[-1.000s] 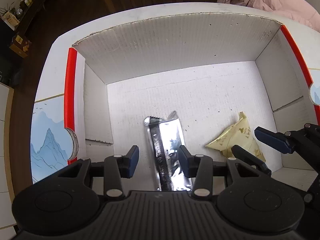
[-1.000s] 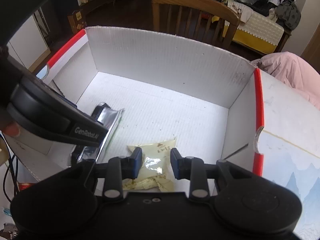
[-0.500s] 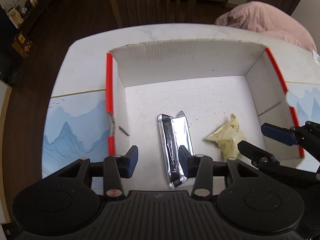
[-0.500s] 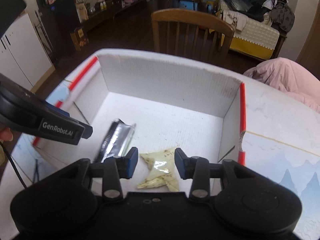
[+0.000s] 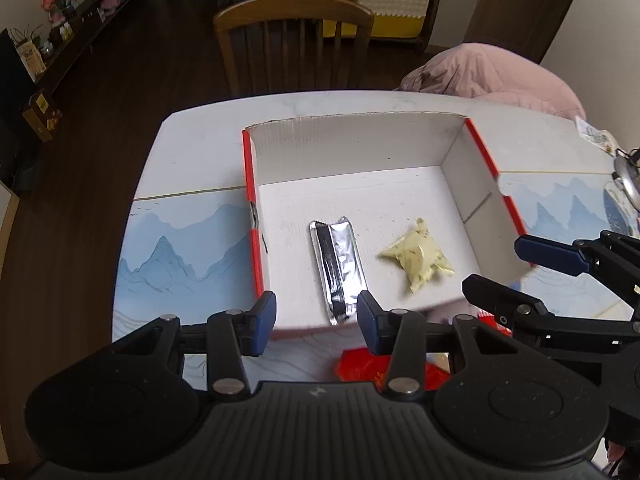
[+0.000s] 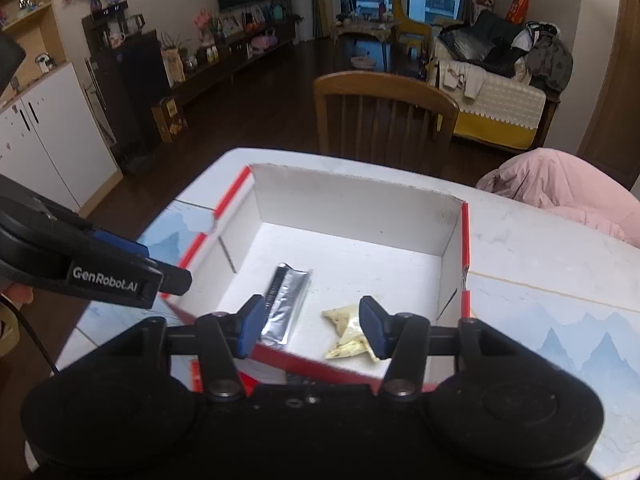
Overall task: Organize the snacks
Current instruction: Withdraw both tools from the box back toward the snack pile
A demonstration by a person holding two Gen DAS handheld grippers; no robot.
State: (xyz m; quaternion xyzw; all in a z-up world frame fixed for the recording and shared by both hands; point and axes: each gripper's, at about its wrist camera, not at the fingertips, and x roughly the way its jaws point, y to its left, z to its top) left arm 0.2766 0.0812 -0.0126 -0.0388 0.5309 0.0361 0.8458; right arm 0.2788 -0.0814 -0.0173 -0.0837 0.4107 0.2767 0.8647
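1. Container: an open white cardboard box point(image 5: 360, 148) with red edges stands on the worktop point(image 5: 192, 152), on a mat printed with blue mountains point(image 5: 180, 256).
2. Stowed items: two snacks lie on the box floor. A silver foil packet point(image 5: 338, 270) lies lengthwise near the middle; a pale yellow pouch point(image 5: 418, 258) lies to its right, apart from it. Neither touches a box wall.
3. Left hand-held gripper point(image 5: 316, 322): jaws spread wide, nothing between them, held above the near edge of the box.
4. Right hand-held gripper point(image 6: 312, 330): jaws likewise wide and empty, held over the near wall of the box, with the foil packet and the pouch in view beyond its fingertips.
5. Outstanding items: red packaging point(image 5: 360, 364) shows on the worktop in front of the box, largely hidden behind the left gripper body. What it is cannot be told.
6. Assessment: two snacks appear placed and released. The task is judged partly complete; at least the red item outside the box probably remains to be collected, and further snacks may lie out of view.
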